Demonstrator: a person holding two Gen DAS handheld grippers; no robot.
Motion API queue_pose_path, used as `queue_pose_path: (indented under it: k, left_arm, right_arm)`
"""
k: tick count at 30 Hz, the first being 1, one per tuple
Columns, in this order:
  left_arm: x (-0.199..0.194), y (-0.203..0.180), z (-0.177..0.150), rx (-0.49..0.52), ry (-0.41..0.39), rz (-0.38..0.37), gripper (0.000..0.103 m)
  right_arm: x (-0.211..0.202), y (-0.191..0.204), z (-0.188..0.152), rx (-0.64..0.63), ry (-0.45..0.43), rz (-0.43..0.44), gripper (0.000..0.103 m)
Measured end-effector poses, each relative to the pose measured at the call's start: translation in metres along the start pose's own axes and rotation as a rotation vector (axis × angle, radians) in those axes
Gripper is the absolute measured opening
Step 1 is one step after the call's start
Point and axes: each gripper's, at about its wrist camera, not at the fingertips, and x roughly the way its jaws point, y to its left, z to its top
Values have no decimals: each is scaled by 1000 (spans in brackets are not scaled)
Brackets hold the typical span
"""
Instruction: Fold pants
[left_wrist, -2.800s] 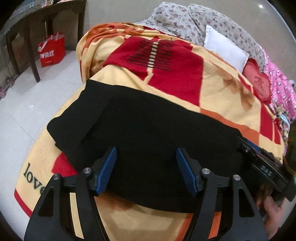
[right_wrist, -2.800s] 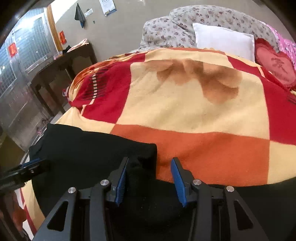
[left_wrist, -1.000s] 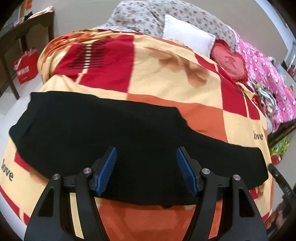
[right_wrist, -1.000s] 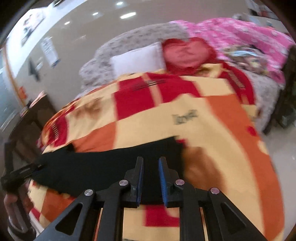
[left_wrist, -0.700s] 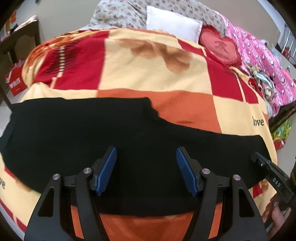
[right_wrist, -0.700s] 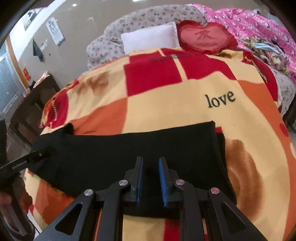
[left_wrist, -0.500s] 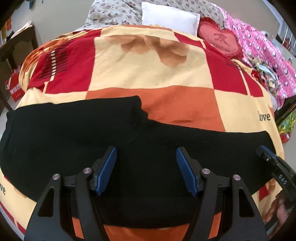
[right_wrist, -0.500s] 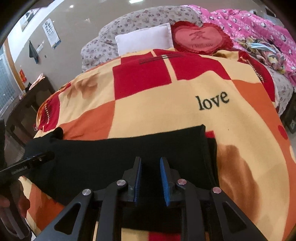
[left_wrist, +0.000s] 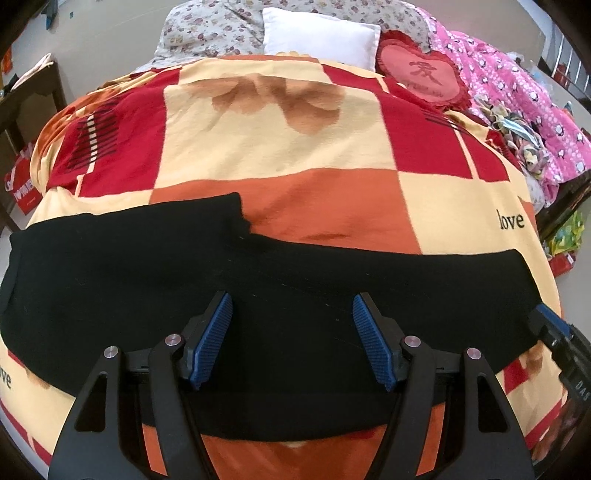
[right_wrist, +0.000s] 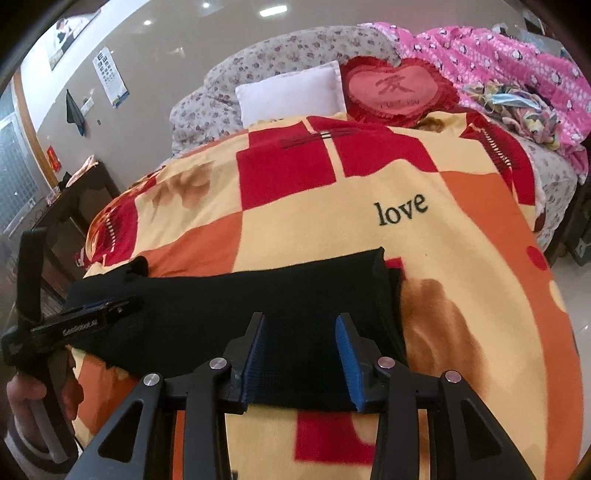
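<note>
With both tongs, left (left_wrist: 291, 339) and right (right_wrist: 300, 358), gaping empty over the black pants (left_wrist: 147, 266), we pinch both cuff layers squarely.

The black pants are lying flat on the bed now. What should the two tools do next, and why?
Probably lower the open right tool and pinch the leg end of the pants. The pants lie in a long strip on the blanket, and both tools, the left tool too, are open and empty.

2 low bedward views, shared pants (left_wrist: 295, 295)
</note>
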Motion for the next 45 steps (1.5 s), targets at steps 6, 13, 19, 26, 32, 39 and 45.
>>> queue_pose_path:
  k: [6, 13, 19, 26, 32, 39, 45]
  left_arm:
    - [-1, -18, -5, 32, 5, -13, 67]
    - [7, -42, -9, 73, 21, -22, 67]
    - [12, -65, -8, 135, 35, -33, 67]
    - [19, -103, 8, 201, 39, -99, 67]
    - [37, -139, 27, 251, 112, -231, 67]
    - [54, -190, 48, 306, 126, -251, 67]
    - [70, -235, 42, 431, 157, -278, 72]
  right_arm:
    - [-6, -16, -15, 43, 1, -37, 44]
    - [-1, -29, -24, 49, 29, -76, 46]
    - [-7, -42, -29, 92, 27, -46, 47]
    - [-6, -49, -32, 127, 28, 2, 51]
    - [-2, -46, -32, 113, 10, 29, 53]
    - [1, -42, -33, 104, -23, 66, 59]
    - [2, -49, -33, 133, -44, 114, 60]
